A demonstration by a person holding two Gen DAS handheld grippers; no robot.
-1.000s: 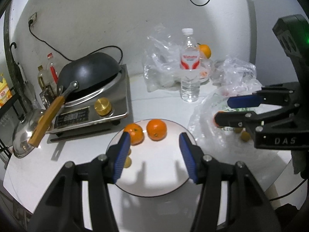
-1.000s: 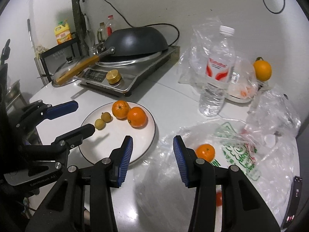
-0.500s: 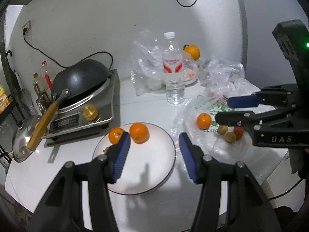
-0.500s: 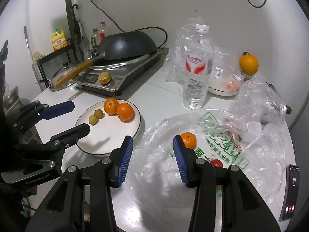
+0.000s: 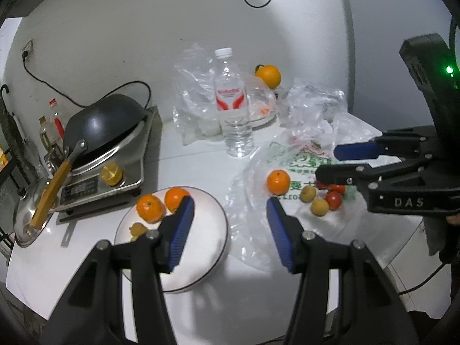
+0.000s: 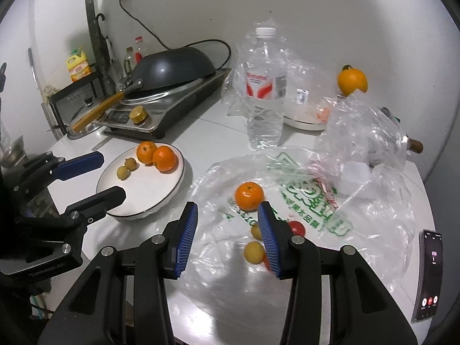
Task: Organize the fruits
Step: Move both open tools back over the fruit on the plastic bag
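On the white counter, a printed plastic bag [image 6: 302, 201] lies flat beside the plate [image 6: 143, 189], which holds two tangerines; one tangerine [image 6: 249, 196] waits on the bag; the right gripper [image 6: 227, 230], fingers spread and empty, seems mid-approach; next, centre and pinch it gently; the left gripper [image 5: 230, 224] hangs spread, empty.

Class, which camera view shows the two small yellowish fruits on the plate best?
The right wrist view: both small yellowish fruits lie in the open on the plate beside two oranges. In the left wrist view, the left claw hides one almost entirely, showing only the other.
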